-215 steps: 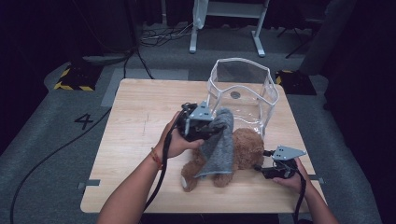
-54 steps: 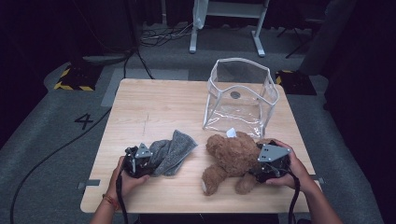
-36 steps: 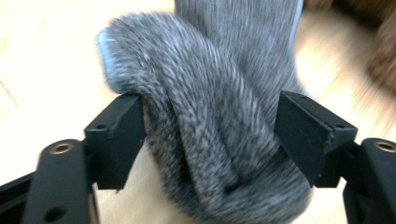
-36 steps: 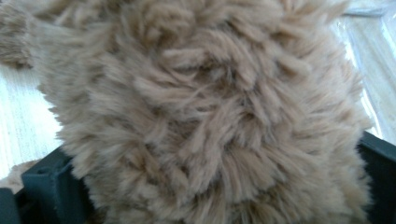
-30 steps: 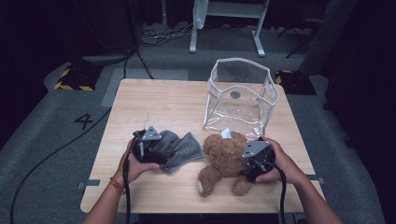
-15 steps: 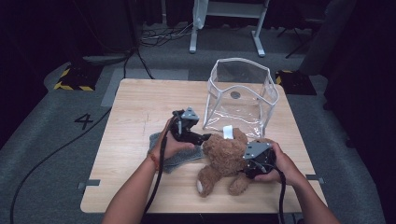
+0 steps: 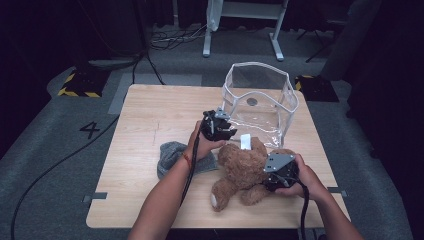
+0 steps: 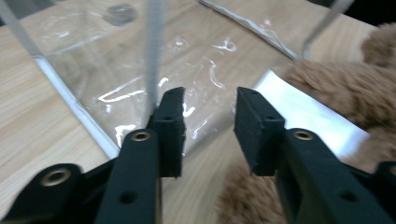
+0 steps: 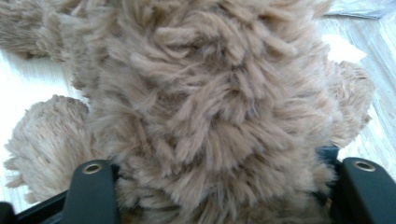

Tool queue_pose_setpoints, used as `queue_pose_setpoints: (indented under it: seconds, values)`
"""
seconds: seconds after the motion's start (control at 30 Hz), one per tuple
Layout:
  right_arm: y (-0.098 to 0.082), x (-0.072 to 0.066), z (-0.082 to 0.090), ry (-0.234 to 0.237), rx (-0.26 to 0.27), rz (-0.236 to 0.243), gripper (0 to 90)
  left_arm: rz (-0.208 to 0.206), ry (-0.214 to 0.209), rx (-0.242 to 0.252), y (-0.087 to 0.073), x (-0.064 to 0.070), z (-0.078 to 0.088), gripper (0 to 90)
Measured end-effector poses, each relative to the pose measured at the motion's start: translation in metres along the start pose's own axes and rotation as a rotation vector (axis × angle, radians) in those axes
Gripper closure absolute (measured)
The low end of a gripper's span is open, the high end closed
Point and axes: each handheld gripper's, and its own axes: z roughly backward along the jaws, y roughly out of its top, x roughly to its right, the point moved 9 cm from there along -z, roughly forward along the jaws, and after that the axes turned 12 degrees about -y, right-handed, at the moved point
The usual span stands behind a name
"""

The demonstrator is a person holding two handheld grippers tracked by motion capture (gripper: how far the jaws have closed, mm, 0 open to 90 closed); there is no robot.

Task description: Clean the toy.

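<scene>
Light wooden bench (image 7: 150,115) carries everything. Clear plastic zip pouch with white trim (image 7: 260,102) stands upright at far right of bench, mouth up. Brown plush teddy bear (image 7: 245,170) lies flat near front right edge, just in front of pouch; long axis runs diagonally, head end with white sewn tag (image 7: 245,141) pointing toward pouch, legs pointing to front edge. Grey knitted cloth (image 7: 172,155) lies crumpled just left of bear, partly under left forearm.

Right claw (image 7: 277,177) sits at bear's right side; right gripper view shows fur (image 9: 210,116) bulging between both jaws, which have just been closing and now squeeze bear's body. Clamped on bear.

Left claw (image 7: 222,131) hovers at pouch's near bottom corner, beside bear's head. Left gripper view: jaws have just been closing, stand apart with gap, left jaw alongside pouch's white vertical seam (image 8: 153,56), clear film (image 8: 205,51) behind gap, nothing pinched. Tag (image 8: 308,114) and fur to right of right jaw.
</scene>
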Motion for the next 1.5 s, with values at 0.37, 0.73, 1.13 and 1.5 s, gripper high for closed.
queue_pose_setpoints:
  seconds: [0.37,0.73,1.13,1.5]
  values:
    - [-0.003,0.0,0.004,0.005,0.016,0.004,34.5,-0.02,-0.002,0.111,0.01,0.002,0.008,30.1]
    - [-0.005,0.001,0.007,0.01,0.019,-0.001,35.1,0.001,0.057,0.241,0.012,-0.003,0.027,32.6]
    - [-0.005,0.001,0.007,0.013,0.026,-0.01,36.0,0.043,0.076,0.067,0.009,-0.026,-0.003,43.6]
    - [-0.006,0.005,0.012,0.016,0.059,-0.019,37.9,-0.016,0.083,-0.011,0.0,-0.028,0.004,86.3]
